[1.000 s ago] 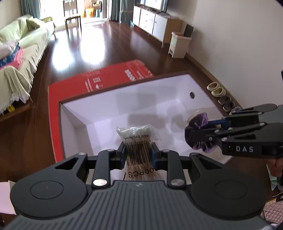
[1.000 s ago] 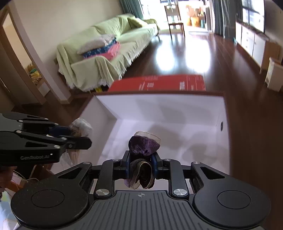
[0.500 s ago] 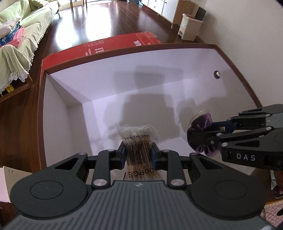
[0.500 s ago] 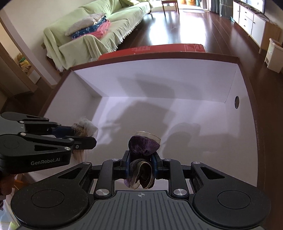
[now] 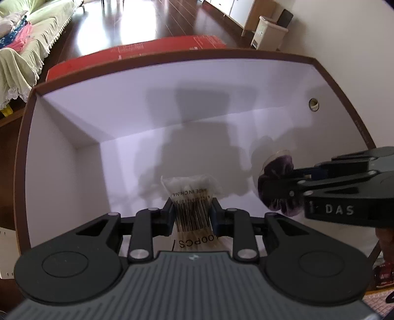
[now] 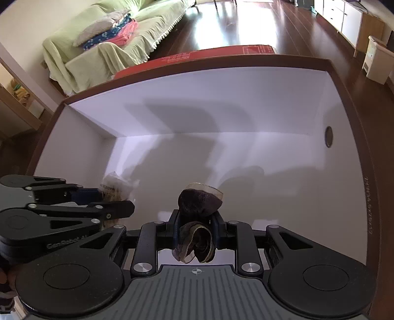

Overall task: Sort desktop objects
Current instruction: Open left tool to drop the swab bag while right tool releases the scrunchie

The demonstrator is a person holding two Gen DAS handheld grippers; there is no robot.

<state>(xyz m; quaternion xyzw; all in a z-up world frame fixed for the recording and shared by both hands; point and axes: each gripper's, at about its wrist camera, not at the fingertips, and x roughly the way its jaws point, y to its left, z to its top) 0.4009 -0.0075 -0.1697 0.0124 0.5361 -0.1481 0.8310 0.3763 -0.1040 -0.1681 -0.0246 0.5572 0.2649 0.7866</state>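
Over the open box [image 5: 61,137], both tongs hang side by side, each with something pinched between its fingers. Left tongs [image 5: 191,212] are clamped on a swab pack [image 5: 190,197], a clear bag of cotton swabs with a barcode and "MADE IN CHINA" printed on it; the cotton tips stick out past the fingertips while the printed end runs back toward the camera. Right tongs [image 6: 195,225] are clamped on a scrunchie [image 6: 198,200], dark purple velvet, which bulges above the fingers and droops in folds below them. From the left wrist view the right tongs [image 5: 278,183] reach across from the right, the scrunchie [image 5: 278,167] showing at their tip, near the swab pack but apart from it. From the right wrist view the left tongs [image 6: 118,200] come in from the left with the swab pack [image 6: 115,184] blurred at their end. White walls and a white bottom line the box, a brown rim runs round it, and a round hole [image 6: 328,136] sits in its right wall. Shadows of both tongs fall on the far wall and bottom. Beyond the box lie a red flap [image 5: 138,49], dark wood floor [image 6: 246,22] and a sofa [image 6: 118,46] under a green cover
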